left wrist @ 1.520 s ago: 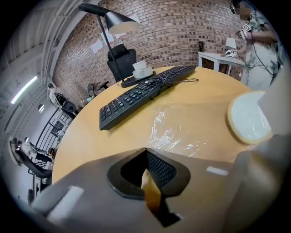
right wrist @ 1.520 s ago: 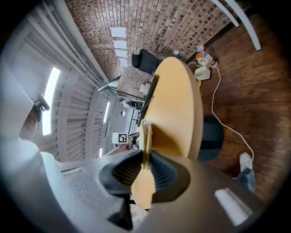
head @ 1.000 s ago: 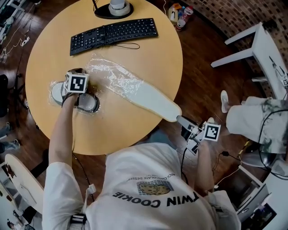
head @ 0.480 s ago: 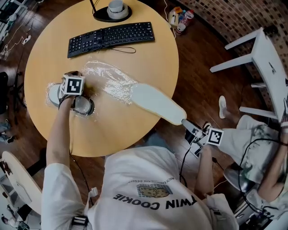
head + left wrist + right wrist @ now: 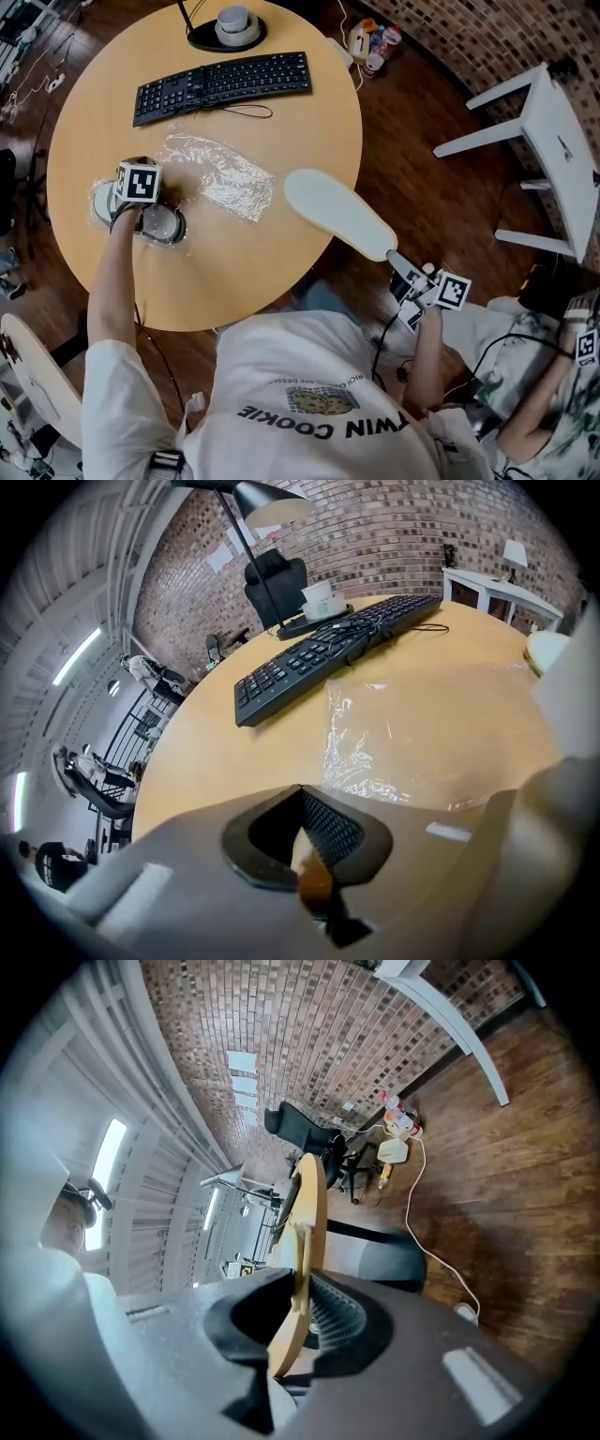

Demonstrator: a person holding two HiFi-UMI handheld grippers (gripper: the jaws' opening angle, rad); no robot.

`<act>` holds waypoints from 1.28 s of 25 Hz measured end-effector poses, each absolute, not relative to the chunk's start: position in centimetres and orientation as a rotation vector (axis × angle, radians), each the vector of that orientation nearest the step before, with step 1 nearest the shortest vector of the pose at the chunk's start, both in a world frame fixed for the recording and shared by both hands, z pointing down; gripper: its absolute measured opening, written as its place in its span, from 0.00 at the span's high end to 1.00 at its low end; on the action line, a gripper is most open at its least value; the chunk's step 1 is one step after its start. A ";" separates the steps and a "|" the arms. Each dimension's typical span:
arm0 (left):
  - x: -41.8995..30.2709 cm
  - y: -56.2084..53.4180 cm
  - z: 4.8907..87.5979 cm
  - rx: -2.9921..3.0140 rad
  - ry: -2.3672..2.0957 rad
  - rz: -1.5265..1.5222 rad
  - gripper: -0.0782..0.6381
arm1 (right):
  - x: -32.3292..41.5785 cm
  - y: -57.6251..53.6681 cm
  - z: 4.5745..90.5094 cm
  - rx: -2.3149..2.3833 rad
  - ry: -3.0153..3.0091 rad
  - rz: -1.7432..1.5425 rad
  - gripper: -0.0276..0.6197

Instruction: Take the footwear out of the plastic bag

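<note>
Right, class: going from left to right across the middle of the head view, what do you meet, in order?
left gripper → plastic bag → white footwear → right gripper → white table

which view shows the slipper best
Head view: the whole white slipper shows flat, out of the bag, its end in the right gripper. Right gripper view shows it only edge-on between the jaws. Left gripper view catches just its tip.
</note>
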State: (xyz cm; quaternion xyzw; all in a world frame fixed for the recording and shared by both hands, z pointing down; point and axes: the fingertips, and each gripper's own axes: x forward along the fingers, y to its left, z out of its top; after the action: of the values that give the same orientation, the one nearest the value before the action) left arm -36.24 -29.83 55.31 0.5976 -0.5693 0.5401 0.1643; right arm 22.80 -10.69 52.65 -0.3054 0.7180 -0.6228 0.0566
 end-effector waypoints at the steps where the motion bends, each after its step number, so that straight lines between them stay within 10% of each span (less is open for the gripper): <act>1: -36.3 -29.8 55.3 1.698 -1.627 1.547 0.88 | 23.0 -11.1 52.6 -0.927 2.177 -1.874 0.87; 13: -35.6 -27.5 51.3 1.687 -1.874 1.325 0.88 | 16.9 -17.5 51.8 -0.812 2.227 -1.699 0.87; 32: -15.7 -17.7 43.3 1.979 -1.756 0.570 0.88 | 9.6 -19.2 52.8 -0.987 2.552 -1.687 0.85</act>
State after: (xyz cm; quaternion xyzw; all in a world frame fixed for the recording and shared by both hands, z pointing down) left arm -15.70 -17.65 43.29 0.7141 -0.6335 0.2055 0.2157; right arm 9.61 -19.19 52.82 -0.3069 0.7934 -0.5244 -0.0365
